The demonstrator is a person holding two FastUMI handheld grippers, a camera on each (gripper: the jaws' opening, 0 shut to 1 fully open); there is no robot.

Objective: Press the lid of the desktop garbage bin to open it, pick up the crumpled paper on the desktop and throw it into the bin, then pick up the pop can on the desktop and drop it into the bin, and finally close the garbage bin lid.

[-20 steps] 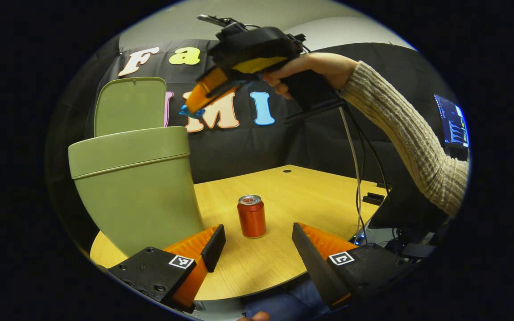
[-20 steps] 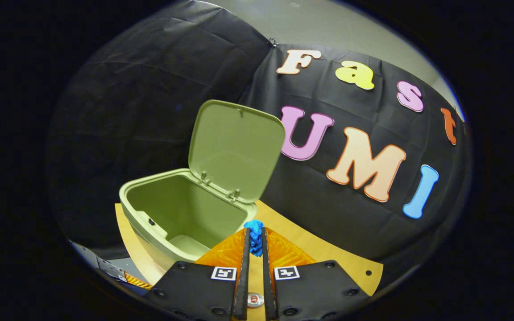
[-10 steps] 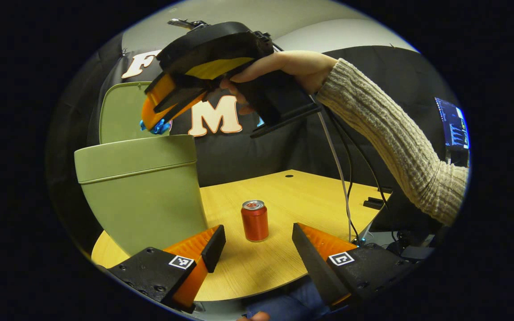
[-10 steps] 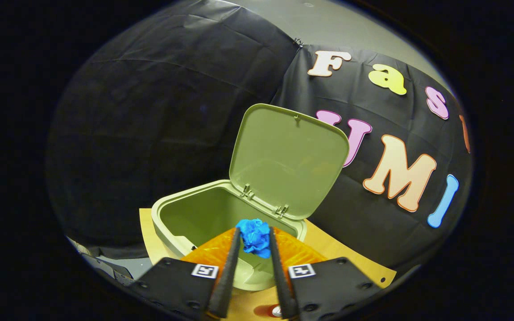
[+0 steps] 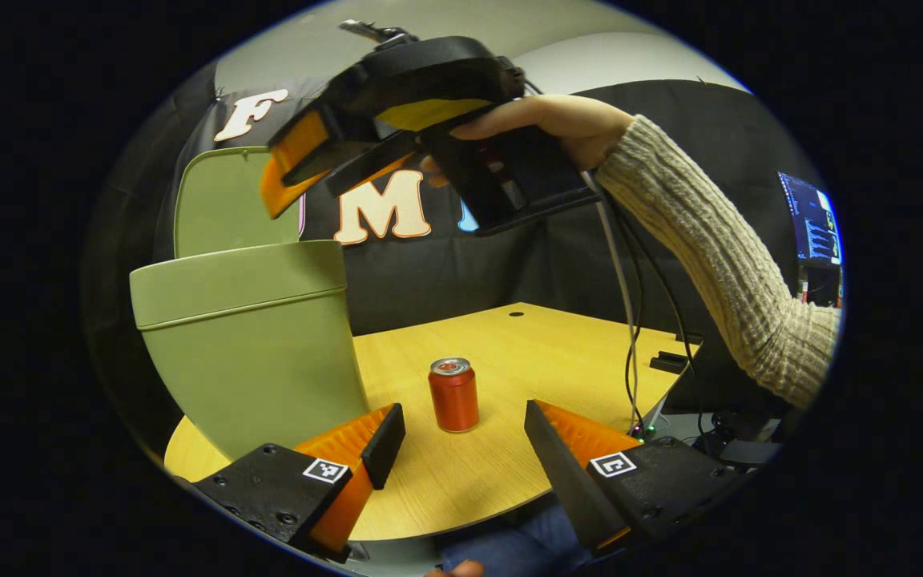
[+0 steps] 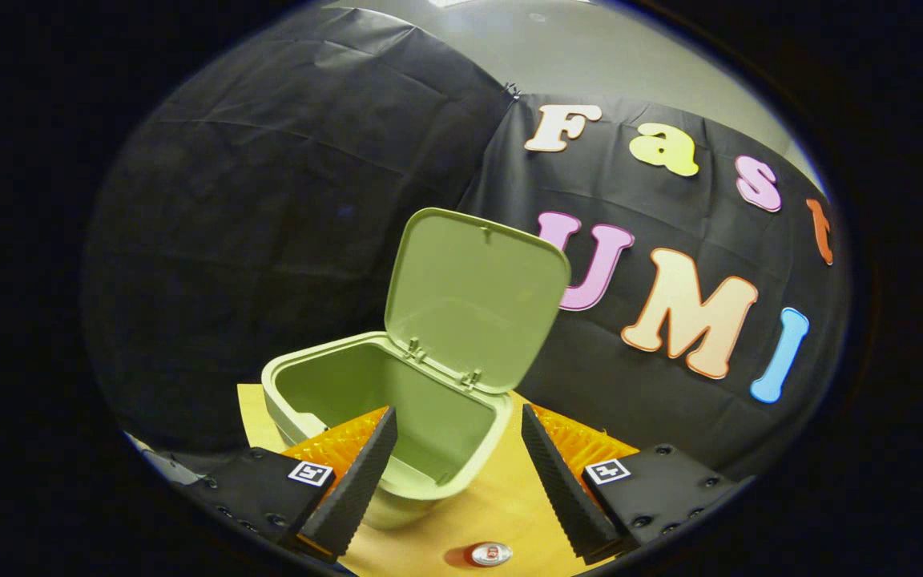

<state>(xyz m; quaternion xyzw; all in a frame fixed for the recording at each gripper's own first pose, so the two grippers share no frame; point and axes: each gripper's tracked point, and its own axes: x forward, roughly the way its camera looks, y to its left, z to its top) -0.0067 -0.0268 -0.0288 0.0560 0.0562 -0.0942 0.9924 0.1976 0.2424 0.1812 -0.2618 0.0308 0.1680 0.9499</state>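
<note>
The green bin (image 5: 253,361) stands on the wooden table at the left, its lid (image 5: 225,204) raised upright. A red pop can (image 5: 453,394) stands upright just beyond my left gripper (image 5: 461,433), which is open and low over the table's near edge. A hand holds my right gripper (image 5: 305,188) above the bin's mouth. In the right gripper view the right gripper (image 6: 457,429) is open with nothing between its fingers, above the open bin (image 6: 269,377) and in front of its lid (image 6: 473,296). The can's top (image 6: 489,553) shows below.
The wooden table (image 5: 542,336) stretches back to the black cloth wall. Cables (image 5: 634,336) hang from the right gripper down to the table's right edge. A sleeve (image 5: 718,248) crosses the upper right, and a lit screen (image 5: 814,220) stands at the far right.
The right gripper, shut on a blue crumpled paper before, has opened over the bin and the paper is gone from its fingers. It has lifted slightly. The left gripper stayed still.
</note>
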